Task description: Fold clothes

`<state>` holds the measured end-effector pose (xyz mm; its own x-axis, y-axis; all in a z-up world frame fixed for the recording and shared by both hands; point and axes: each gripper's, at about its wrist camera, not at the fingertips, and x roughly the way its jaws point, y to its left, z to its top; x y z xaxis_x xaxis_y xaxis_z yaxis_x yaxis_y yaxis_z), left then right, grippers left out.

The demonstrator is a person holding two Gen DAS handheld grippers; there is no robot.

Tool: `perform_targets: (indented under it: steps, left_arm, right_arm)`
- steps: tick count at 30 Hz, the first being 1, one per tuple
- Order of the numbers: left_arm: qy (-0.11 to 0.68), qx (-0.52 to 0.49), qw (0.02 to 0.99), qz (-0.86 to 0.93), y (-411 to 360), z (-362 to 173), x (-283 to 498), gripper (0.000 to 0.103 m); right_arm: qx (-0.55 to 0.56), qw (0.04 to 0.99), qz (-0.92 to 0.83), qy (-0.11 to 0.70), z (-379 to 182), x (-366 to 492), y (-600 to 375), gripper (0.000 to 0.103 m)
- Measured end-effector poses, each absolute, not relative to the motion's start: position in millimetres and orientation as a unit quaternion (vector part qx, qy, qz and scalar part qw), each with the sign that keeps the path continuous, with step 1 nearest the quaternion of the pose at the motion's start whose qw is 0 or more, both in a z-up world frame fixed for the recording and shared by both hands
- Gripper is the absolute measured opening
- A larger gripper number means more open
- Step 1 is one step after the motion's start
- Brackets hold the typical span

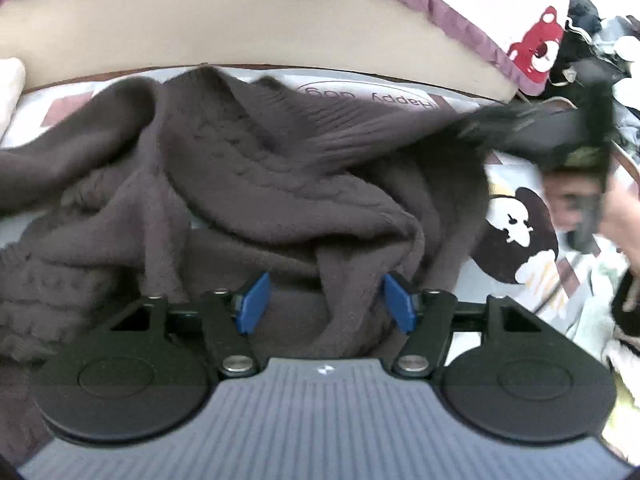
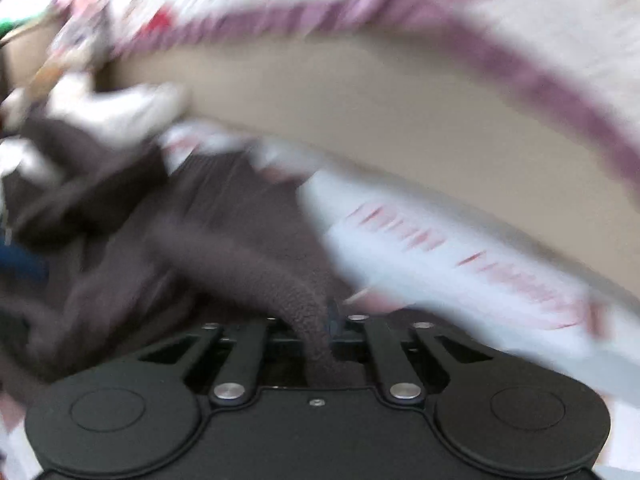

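Note:
A dark brown cable-knit sweater (image 1: 248, 176) lies crumpled on a printed sheet. My left gripper (image 1: 325, 302) hangs low over its near folds, its blue pads (image 1: 253, 303) spread wide apart with a ridge of knit rising between them, not pinched. At the right of the left wrist view my right gripper (image 1: 520, 128) shows as a black blur pulling the sweater's ribbed edge taut. In the blurred right wrist view that gripper (image 2: 320, 328) is shut on a strip of the brown sweater (image 2: 256, 268), which runs off to the left.
The printed sheet (image 1: 516, 236) with a cartoon dog and lettering covers the surface. Behind it runs a beige padded board (image 1: 240, 28), with a frilled purple-edged cover (image 1: 472, 20) bearing red bears. A pile of dark and white items (image 1: 600, 44) sits far right. A hand (image 1: 624, 216) is at the right edge.

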<state>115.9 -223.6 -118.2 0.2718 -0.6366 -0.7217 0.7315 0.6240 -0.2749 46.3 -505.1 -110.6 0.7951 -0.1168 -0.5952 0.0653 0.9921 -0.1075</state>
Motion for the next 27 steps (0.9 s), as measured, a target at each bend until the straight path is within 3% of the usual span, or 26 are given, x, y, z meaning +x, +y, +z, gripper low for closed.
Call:
perform_targets:
  steps: [5, 10, 14, 16, 18, 27]
  left_arm:
    - [0.354, 0.046, 0.834, -0.421, -220.0, -94.1, 99.8, 0.066]
    - [0.347, 0.084, 0.840, -0.407, -208.7, -87.3, 96.7, 0.069]
    - [0.384, 0.080, 0.840, -0.375, -191.0, -98.0, 98.9, 0.069]
    - [0.399, 0.061, 0.840, -0.363, -179.4, -106.1, 99.1, 0.069]
    - [0.411, 0.047, 0.839, -0.354, -169.9, -112.7, 97.6, 0.069]
    - [0.427, 0.051, 0.822, -0.374, -179.1, -124.7, 91.4, 0.069]
  right_arm:
    - [-0.053, 0.920, -0.260, 0.288, -33.7, -58.3, -525.4, 0.006]
    - [-0.045, 0.833, -0.332, 0.440, -90.2, -110.2, -543.8, 0.008]
    - [0.053, 0.808, -0.322, 0.490, -112.8, -120.4, -570.0, 0.011]
    - [0.103, 0.794, -0.315, 0.510, -122.9, -125.1, -583.1, 0.032]
    - [0.124, 0.808, -0.320, 0.479, -113.7, -132.3, -587.9, 0.044]
    - [0.188, 0.883, -0.265, 0.338, -81.6, -150.2, -601.4, 0.046]
